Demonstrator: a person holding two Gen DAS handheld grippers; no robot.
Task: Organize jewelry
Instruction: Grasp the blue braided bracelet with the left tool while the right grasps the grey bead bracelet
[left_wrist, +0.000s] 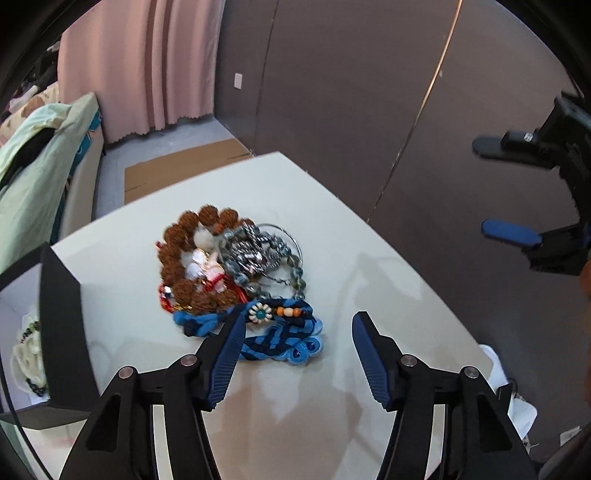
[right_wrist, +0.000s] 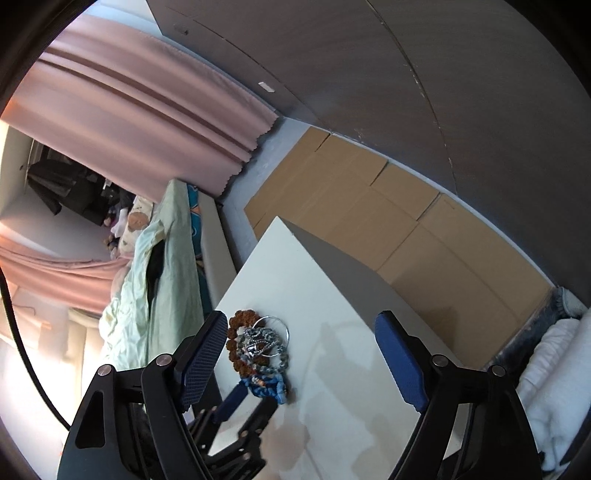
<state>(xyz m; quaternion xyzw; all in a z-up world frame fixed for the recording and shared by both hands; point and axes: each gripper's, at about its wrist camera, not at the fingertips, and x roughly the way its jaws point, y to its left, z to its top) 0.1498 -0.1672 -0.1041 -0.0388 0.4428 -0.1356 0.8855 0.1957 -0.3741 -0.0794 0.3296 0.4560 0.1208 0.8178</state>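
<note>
We work over a white counter (left_wrist: 122, 280), and the jewelry sits in one tangled heap (left_wrist: 236, 273) near its middle, a little toward the far edge. At the counter's left edge stands an open dark box (left_wrist: 61, 314) with a pale beaded string (left_wrist: 27, 354) already lying inside; we judge that box to be where the pieces should go.

The heap is layered. A ring of big brown beads (left_wrist: 177, 251) lies on the left side, a bracelet of grey glass beads (left_wrist: 291, 266) and a thin wire hoop (left_wrist: 291, 236) on the right, silver chain and pale charms piled in between. Nearest us, toward the near edge, lies a blue braided band (left_wrist: 280, 339) with a small flower button (left_wrist: 260, 314).

Our left hand-held gripper (left_wrist: 299, 325) is angled down at that blue band with its jaws spread; the left finger overlaps the band's end in the left wrist view, the right finger stands clear over bare counter, and nothing is pinched. The right hand-held gripper (right_wrist: 301, 325) hovers off to the right side, also spread and empty.

To do this well, we should centre the left jaws across the braid itself, not the flower button, then close firmly. The band touches the brown beads and a red cord, so we should lift slowly and let the right hand-held gripper hold the heap down if anything drags.
</note>
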